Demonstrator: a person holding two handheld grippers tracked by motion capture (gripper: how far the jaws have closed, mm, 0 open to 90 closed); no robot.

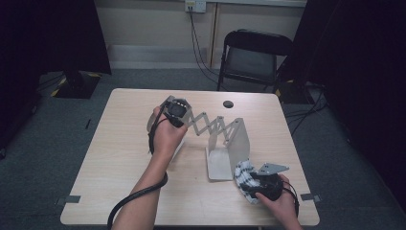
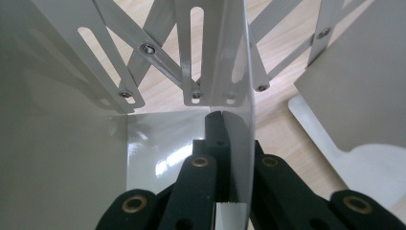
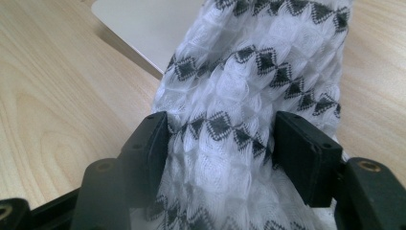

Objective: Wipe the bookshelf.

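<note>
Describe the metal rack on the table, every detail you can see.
The metal rack is an expanding book stand of pale grey, glossy sheet metal. Two upright end plates are joined by a scissor lattice of slotted strips with small rivets, stretched out across the wooden table. The right plate has a flat foot resting on the table. The left claw is shut on the thin edge of the left plate. A white patterned cloth sits beside the right foot.
</note>
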